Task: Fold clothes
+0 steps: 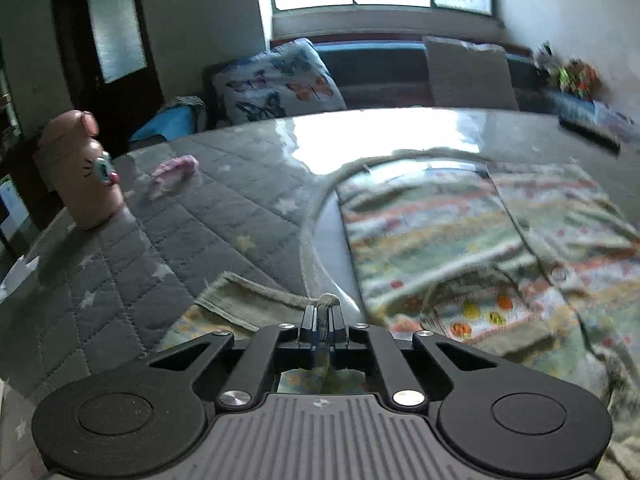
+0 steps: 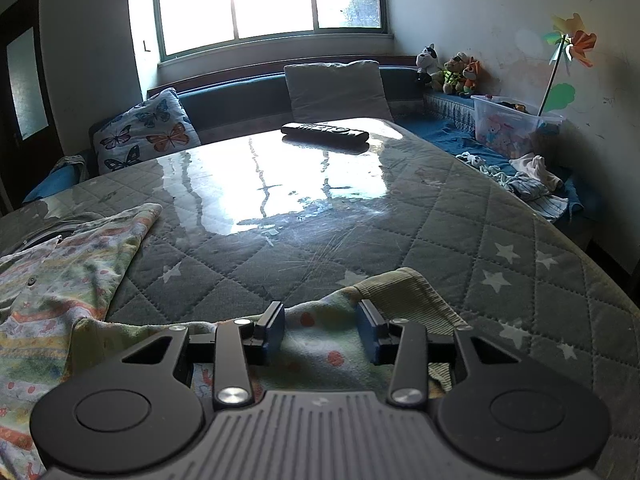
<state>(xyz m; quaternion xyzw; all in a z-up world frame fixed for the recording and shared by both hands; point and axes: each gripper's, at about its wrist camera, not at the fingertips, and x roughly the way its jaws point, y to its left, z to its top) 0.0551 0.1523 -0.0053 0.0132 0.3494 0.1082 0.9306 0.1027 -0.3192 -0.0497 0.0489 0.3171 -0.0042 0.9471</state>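
Observation:
A small patterned child's garment point(image 1: 460, 232) with green ribbed cuffs lies spread on the grey quilted table point(image 1: 168, 216). My left gripper point(image 1: 323, 320) is shut on a sleeve of the garment near its cuff point(image 1: 256, 300). In the right wrist view the garment body point(image 2: 60, 256) lies at the left, and my right gripper point(image 2: 320, 328) is open, its blue pads point(image 2: 276, 332) on either side of the other sleeve near its green cuff point(image 2: 404, 288).
A pink cat-face bottle point(image 1: 84, 172) and a pink cloth scrap point(image 1: 176, 168) sit at the table's left. A black remote point(image 2: 324, 132) lies at the far edge. Behind are a sofa with a butterfly pillow point(image 2: 148, 132), a toy bin point(image 2: 516, 124) and loose clothes point(image 2: 528, 184).

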